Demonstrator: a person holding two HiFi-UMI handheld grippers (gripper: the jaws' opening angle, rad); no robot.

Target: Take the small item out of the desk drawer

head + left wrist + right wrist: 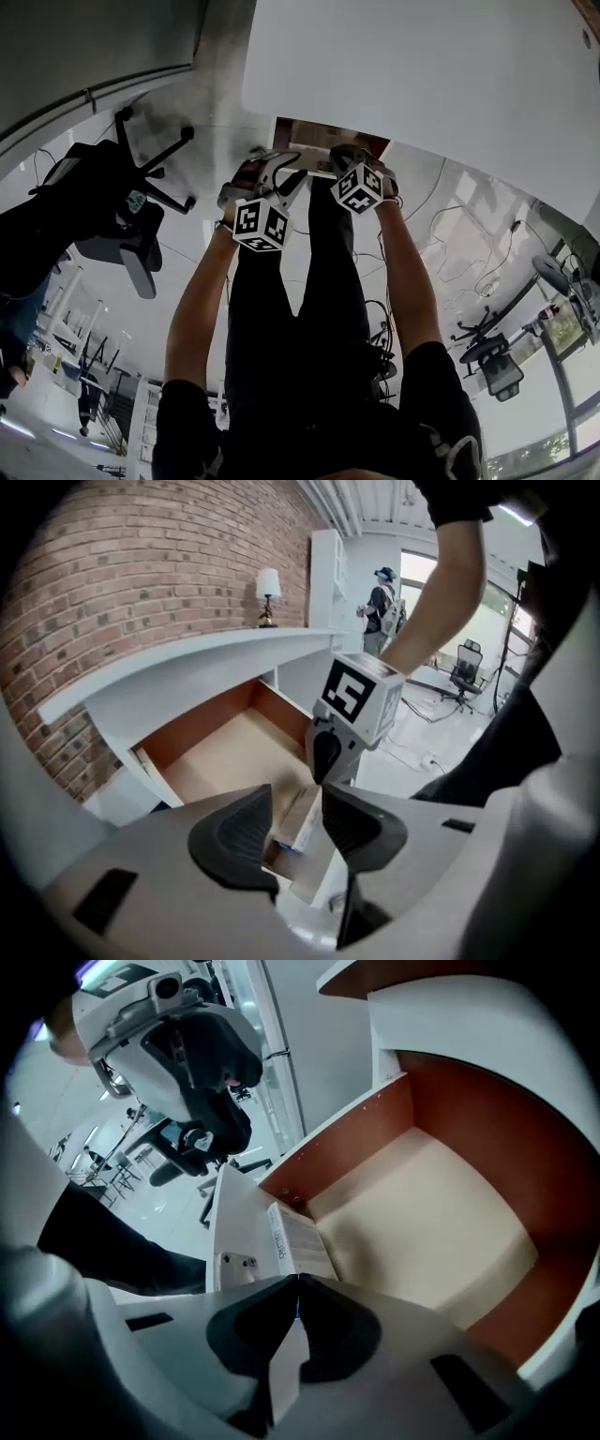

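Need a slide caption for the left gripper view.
Left gripper, jaws apart around a small box, at the front of the open desk drawer.

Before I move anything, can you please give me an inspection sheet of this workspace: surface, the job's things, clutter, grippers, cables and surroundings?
Surface: white desk top, bare where it shows.
Job's things: drawer pulled open; small box inside, against its front panel.
Clutter: nothing seen.
Grippers: left gripper has its jaws apart with the small box between them and a gap on one side; right gripper has its jaws together at the box's near end.
Cables: loose cables on the floor to the right.
Surroundings: brick wall, lamp, office chair, a person far off.
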